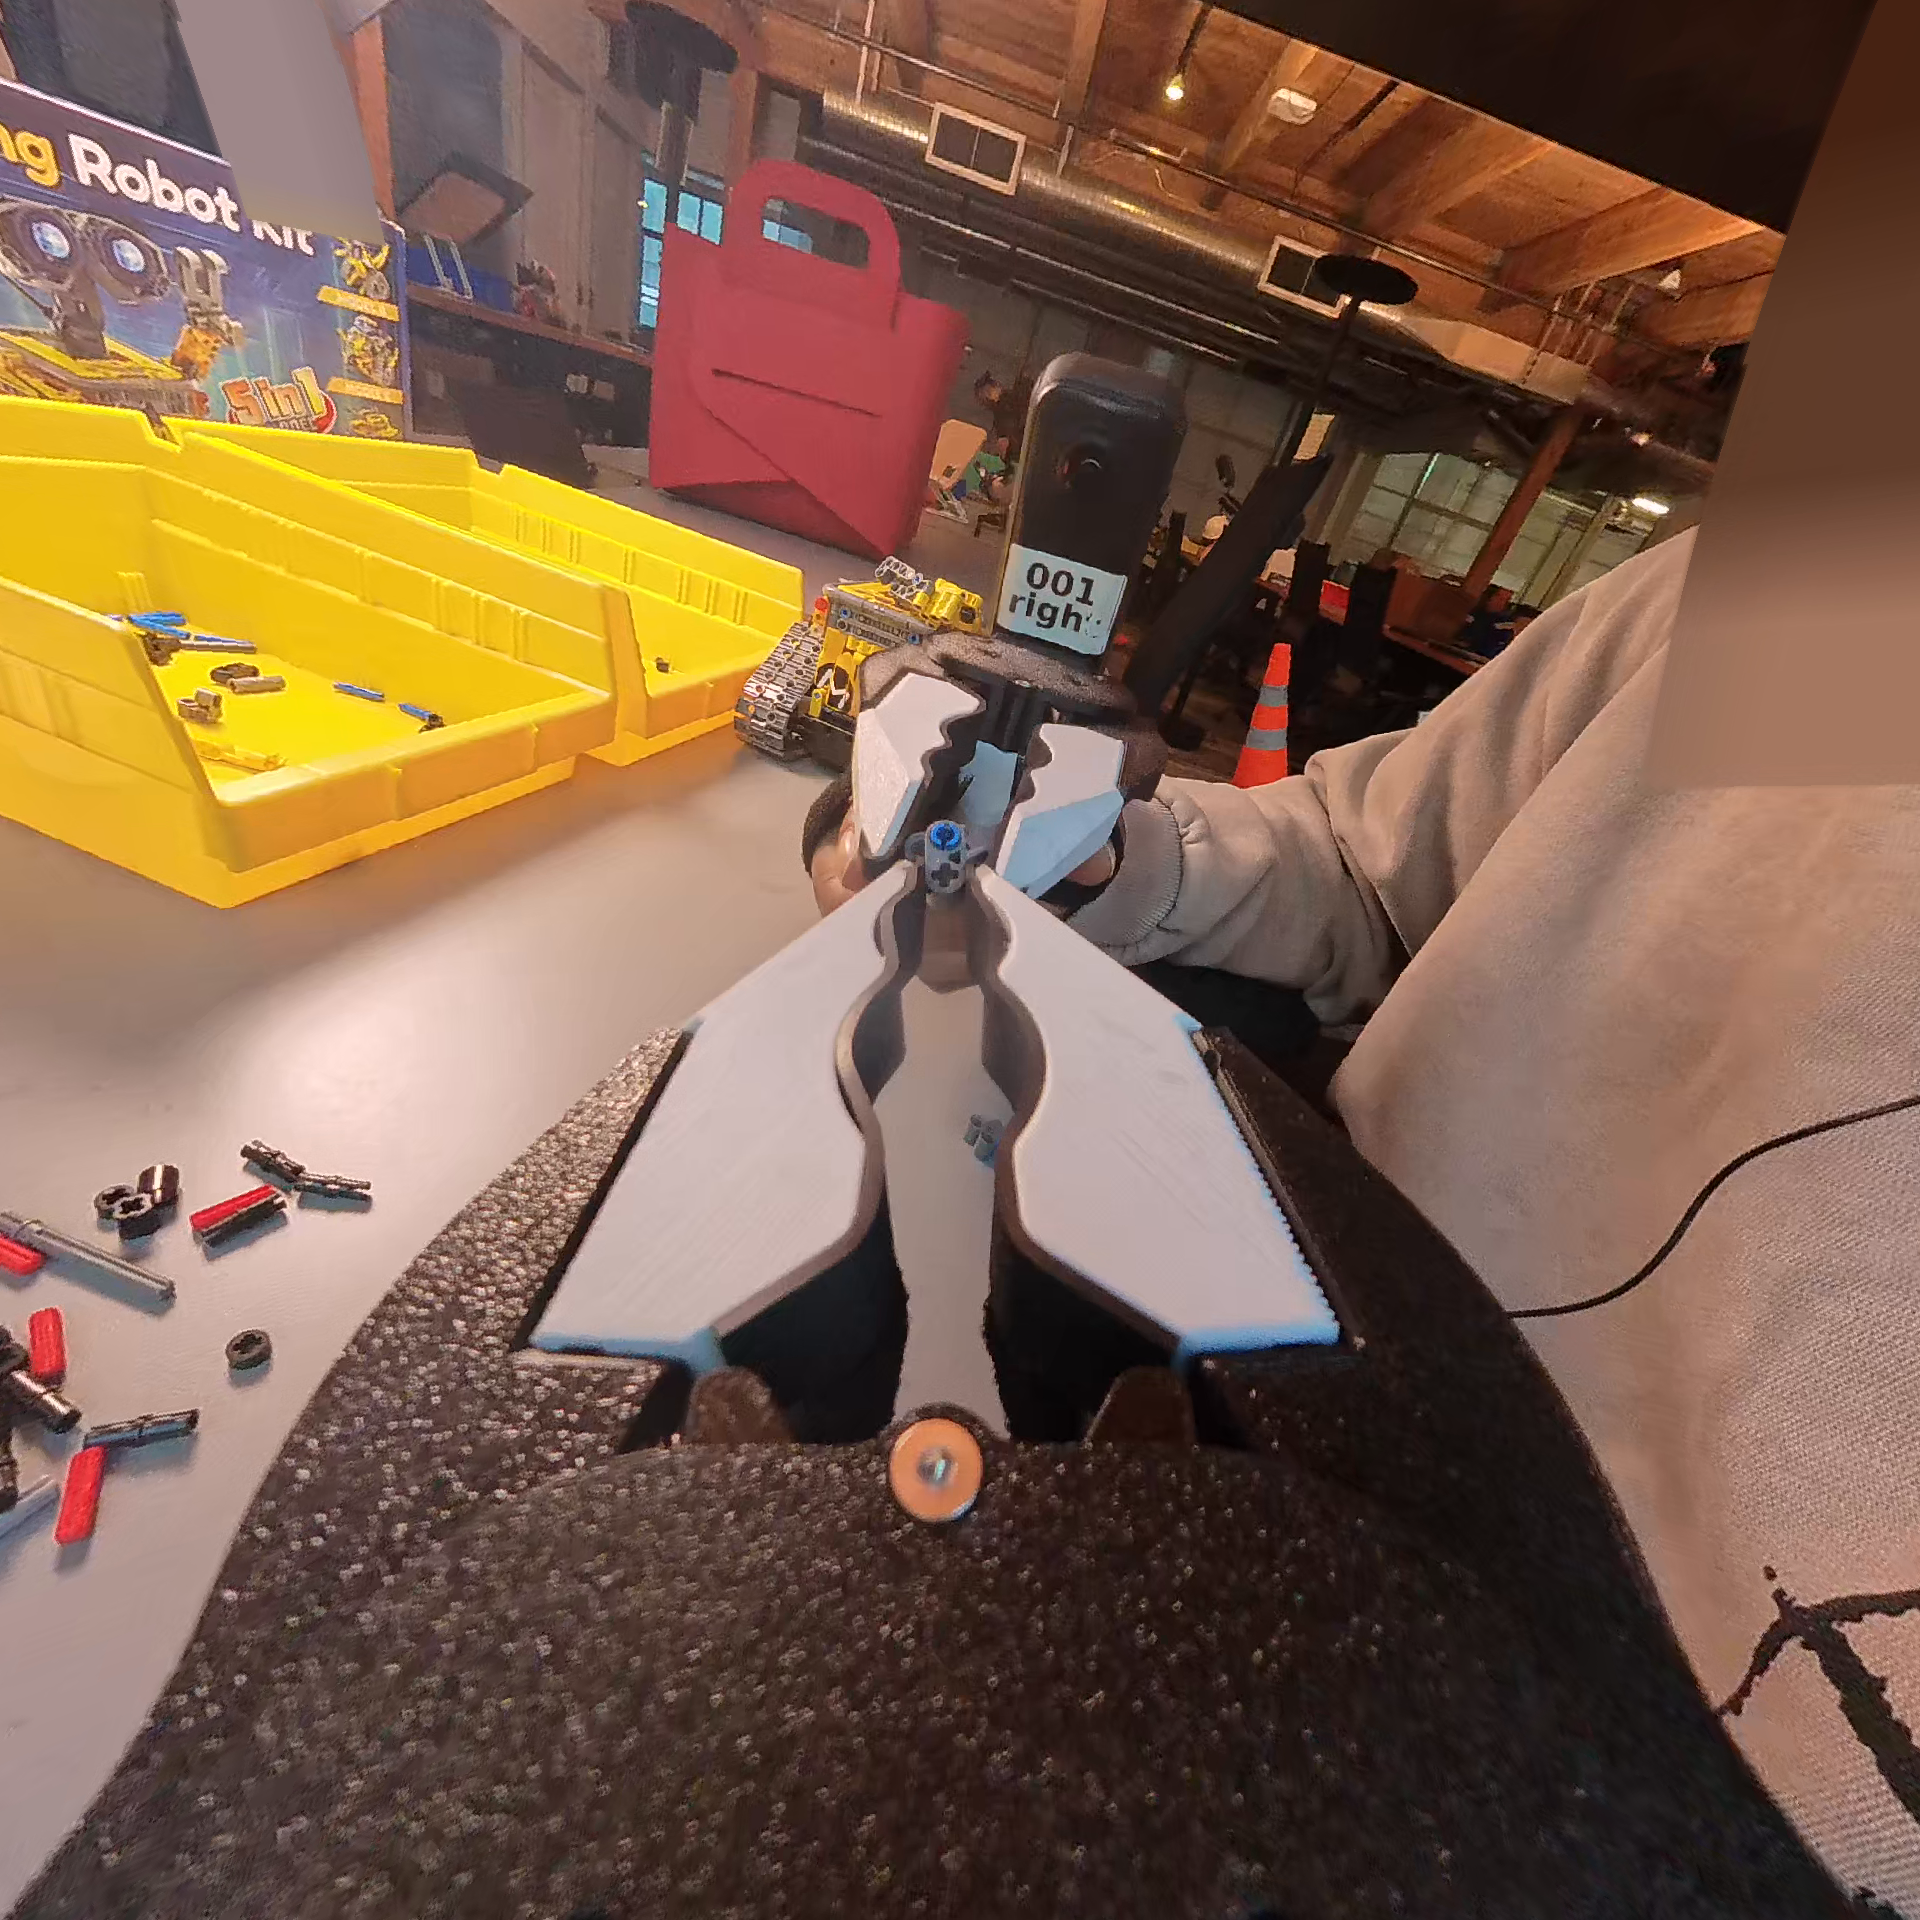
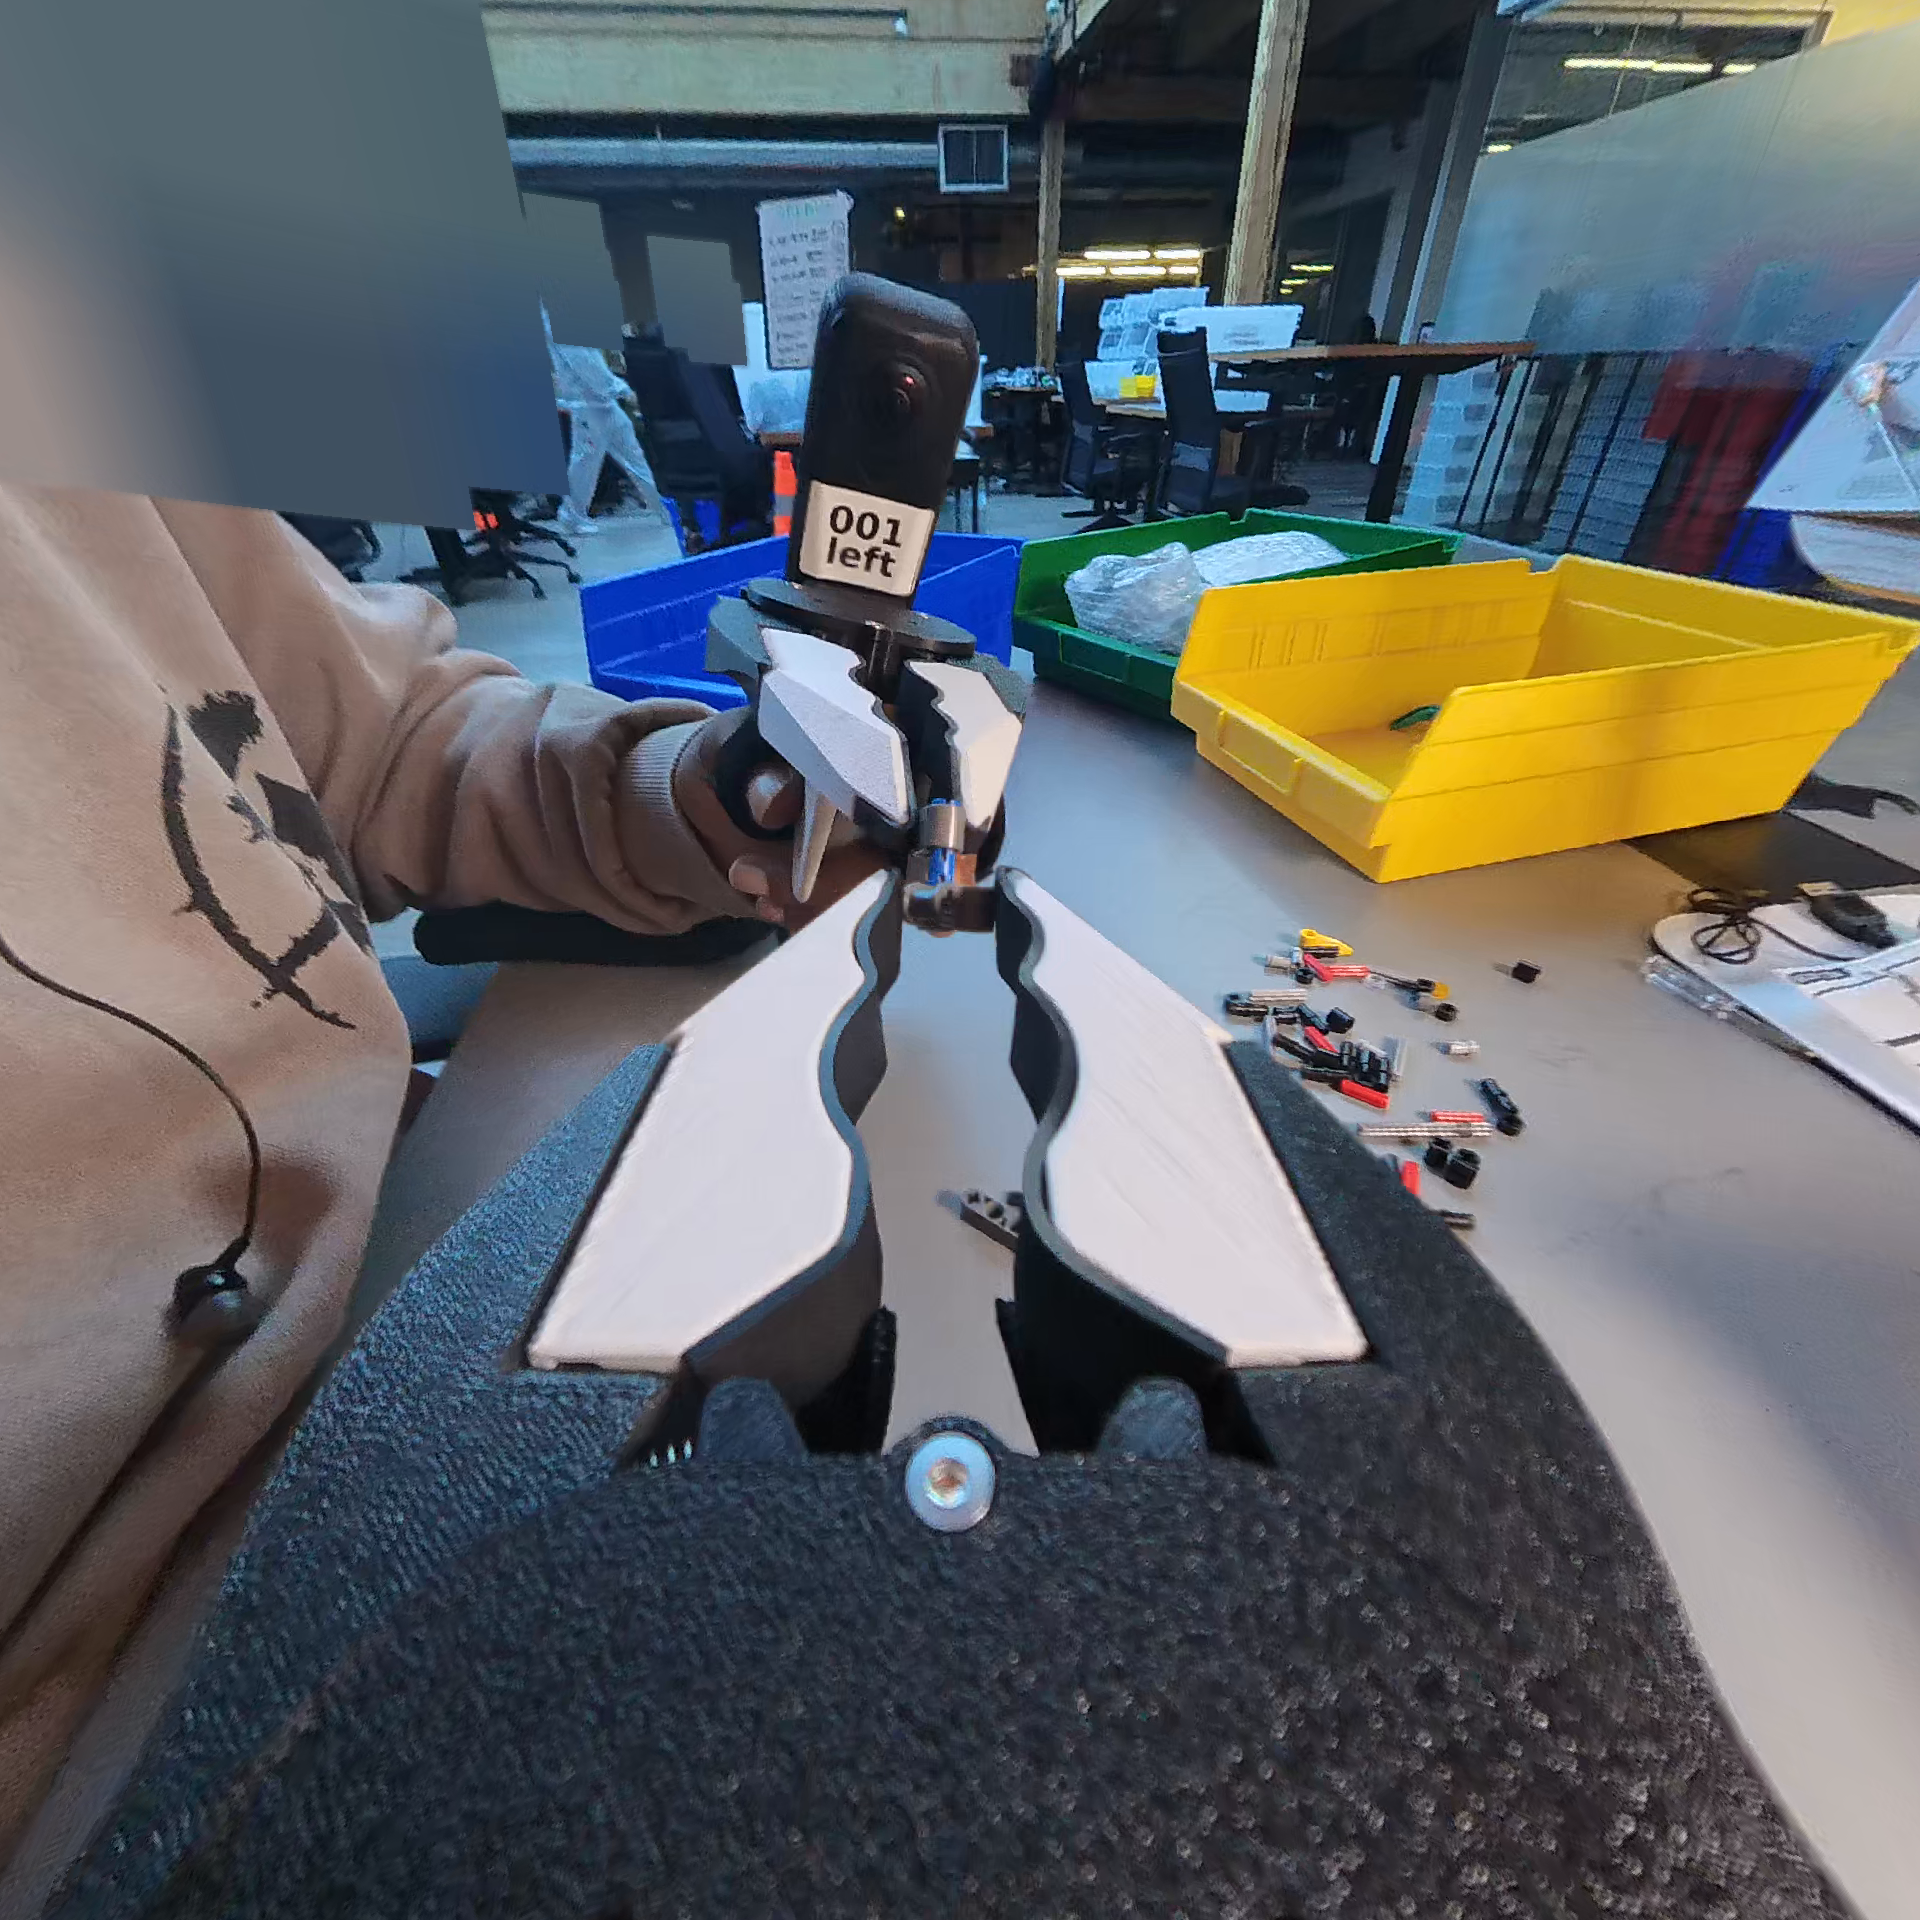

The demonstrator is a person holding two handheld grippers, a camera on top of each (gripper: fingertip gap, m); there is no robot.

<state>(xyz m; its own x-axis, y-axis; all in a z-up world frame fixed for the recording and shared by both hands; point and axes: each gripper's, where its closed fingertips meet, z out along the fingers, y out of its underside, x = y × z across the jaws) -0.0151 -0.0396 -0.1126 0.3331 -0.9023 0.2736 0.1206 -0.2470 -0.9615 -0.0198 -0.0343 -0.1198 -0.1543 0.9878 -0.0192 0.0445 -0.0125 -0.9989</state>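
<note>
My left gripper (image 1: 941, 885) is shut on a small grey connector (image 1: 943, 875) with a blue pin (image 1: 943, 836) in its end. It also shows in the right wrist view (image 2: 935, 831), held in a hand with a beige sleeve. My right gripper (image 2: 945, 896) faces it tip to tip, its jaws close around a small dark grey piece (image 2: 928, 902) that meets the connector (image 2: 940, 831). It also shows in the left wrist view (image 1: 961, 842). Both are held above the grey table (image 1: 416, 1039). A small grey part (image 2: 987, 1210) lies on the table under the right fingers.
Loose black, red and grey building parts lie on the table (image 1: 208, 1216) (image 2: 1351, 1049). Yellow bins (image 1: 312, 675) (image 2: 1558, 727), a green bin (image 2: 1143, 613) and a blue bin (image 2: 665, 623) stand behind. Also a yellow tracked model (image 1: 862, 655), a red bag (image 1: 800, 364), a kit box (image 1: 156, 260) and papers (image 2: 1818, 997). Only a small space, under 4 cm, lies between the two pairs of fingers.
</note>
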